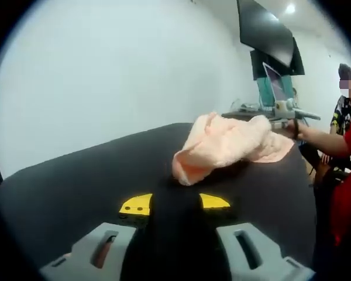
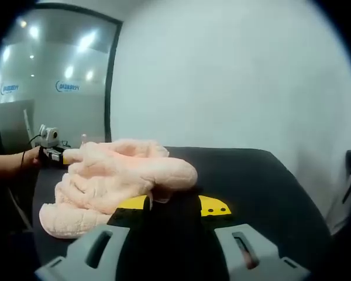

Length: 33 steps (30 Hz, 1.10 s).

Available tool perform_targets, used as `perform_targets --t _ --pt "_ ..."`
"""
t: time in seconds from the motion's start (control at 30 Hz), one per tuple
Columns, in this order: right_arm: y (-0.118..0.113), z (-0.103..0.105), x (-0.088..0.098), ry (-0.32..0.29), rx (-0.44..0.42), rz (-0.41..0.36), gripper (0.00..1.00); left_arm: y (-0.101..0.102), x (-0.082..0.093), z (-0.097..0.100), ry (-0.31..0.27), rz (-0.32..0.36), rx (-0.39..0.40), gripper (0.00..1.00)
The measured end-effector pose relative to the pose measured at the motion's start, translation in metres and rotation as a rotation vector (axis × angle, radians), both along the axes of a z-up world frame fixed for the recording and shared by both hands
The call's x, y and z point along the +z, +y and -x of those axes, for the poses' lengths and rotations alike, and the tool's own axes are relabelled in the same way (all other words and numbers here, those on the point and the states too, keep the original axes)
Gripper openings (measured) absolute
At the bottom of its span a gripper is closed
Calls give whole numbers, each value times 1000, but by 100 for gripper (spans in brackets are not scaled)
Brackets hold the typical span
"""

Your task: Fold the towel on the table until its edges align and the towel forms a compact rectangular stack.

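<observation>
Grey plastic jaws of your left tongs [image 1: 175, 246] rise spread wide at the bottom of the left gripper view, holding nothing, with the black cloth-covered worktop [image 1: 76, 181] between them; your right tongs [image 2: 172, 249] stand just as wide apart and empty in the right gripper view. Just past each set of jaws, the crumpled peach terry towel [image 2: 114, 181] lies bunched in a loose heap on the worktop, near its far edge as the left gripper view shows it [image 1: 228, 146]. By the look of it, folding has not begun: you are at the spreading-out step, and no edge is aligned yet. Your next move likely calls for finding two corners in that heap, closing one pair of tongs on each, and drawing the cloth flat. Nothing lies between you and the towel. Beyond it, a person's hand [image 1: 298, 130] reaches toward the far side, with monitors [image 1: 269, 35] and a white wall behind.
</observation>
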State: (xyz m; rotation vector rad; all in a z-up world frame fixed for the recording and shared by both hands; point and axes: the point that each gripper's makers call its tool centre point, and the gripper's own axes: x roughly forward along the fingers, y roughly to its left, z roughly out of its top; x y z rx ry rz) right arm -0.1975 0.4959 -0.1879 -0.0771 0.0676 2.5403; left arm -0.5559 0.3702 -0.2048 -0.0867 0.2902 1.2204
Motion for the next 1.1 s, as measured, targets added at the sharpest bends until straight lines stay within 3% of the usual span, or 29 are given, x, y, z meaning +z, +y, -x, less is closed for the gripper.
perform_targets --t 0.13,0.27,0.4,0.47,0.57,0.67,0.83,0.97,1.0,1.1 --pt "1 0 0 -3 4 -6 29 25 3 0 -15 8 -11 30" --pt "0 1 1 2 13 -9 29 35 20 -17 -74 -58 -75 29" --pt "-4 4 1 -2 28 -15 29 41 36 -26 -111 -92 -92 8" --pt "-5 4 2 -3 30 -18 29 45 47 -17 -64 -125 -36 7" --pt "-5 4 2 -1 31 -18 29 44 67 -18 -36 -143 -17 7" --pt "-4 3 2 -3 29 -19 29 41 95 -8 12 -191 36 4" --pt "-2 3 1 -9 21 -17 29 28 159 5 95 -338 167 3" --pt "-3 2 -1 -19 21 -15 29 9 205 15 164 -420 270 1" --pt "-2 3 -2 -23 21 -15 29 0 223 21 171 -467 318 1" --pt "-3 4 -2 -26 23 -15 29 -15 256 31 168 -534 350 1"
